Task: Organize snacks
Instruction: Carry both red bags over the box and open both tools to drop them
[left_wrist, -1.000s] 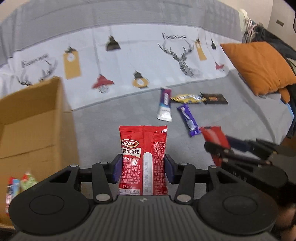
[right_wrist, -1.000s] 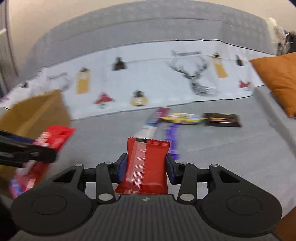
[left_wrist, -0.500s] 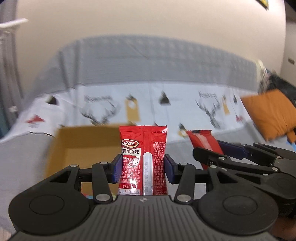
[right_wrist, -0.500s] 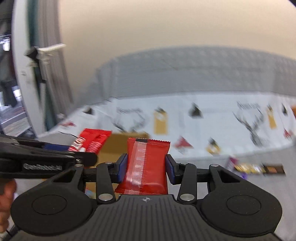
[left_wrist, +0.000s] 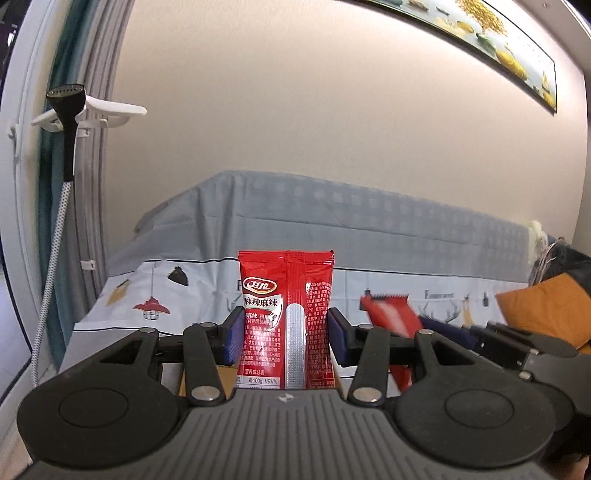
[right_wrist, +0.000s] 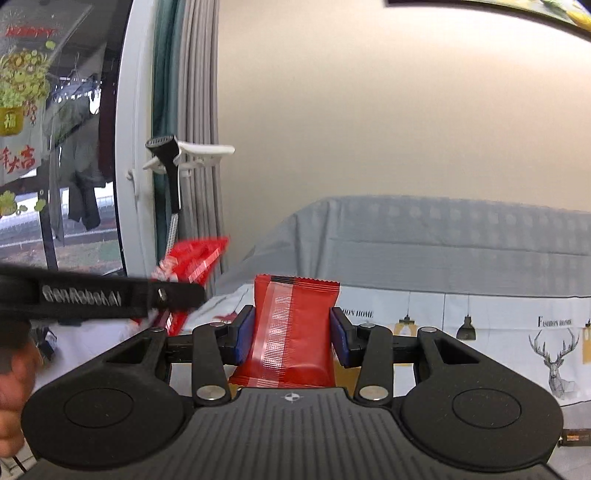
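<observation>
My left gripper (left_wrist: 286, 341) is shut on a red snack packet with Chinese print (left_wrist: 286, 321), held upright. My right gripper (right_wrist: 291, 336) is shut on a plain red snack bar wrapper (right_wrist: 291, 328). Each gripper shows in the other's view: the right one with its red wrapper (left_wrist: 391, 317) at the right, the left one with its packet (right_wrist: 188, 262) at the left. Both are raised and tilted up toward the wall. A sliver of the cardboard box (left_wrist: 225, 374) shows under the left fingers.
A grey sofa back (left_wrist: 369, 221) with a white printed cover (left_wrist: 155, 295) lies ahead. An orange cushion (left_wrist: 546, 314) is at the right. A garment steamer (left_wrist: 66, 122) on a white hook and grey curtains (right_wrist: 195, 110) stand by the window at left.
Both grippers have swung left and tilted up, still holding their packets. The loose snacks on the sofa and the open box have dropped out of view; wall and window now fill the frames.
</observation>
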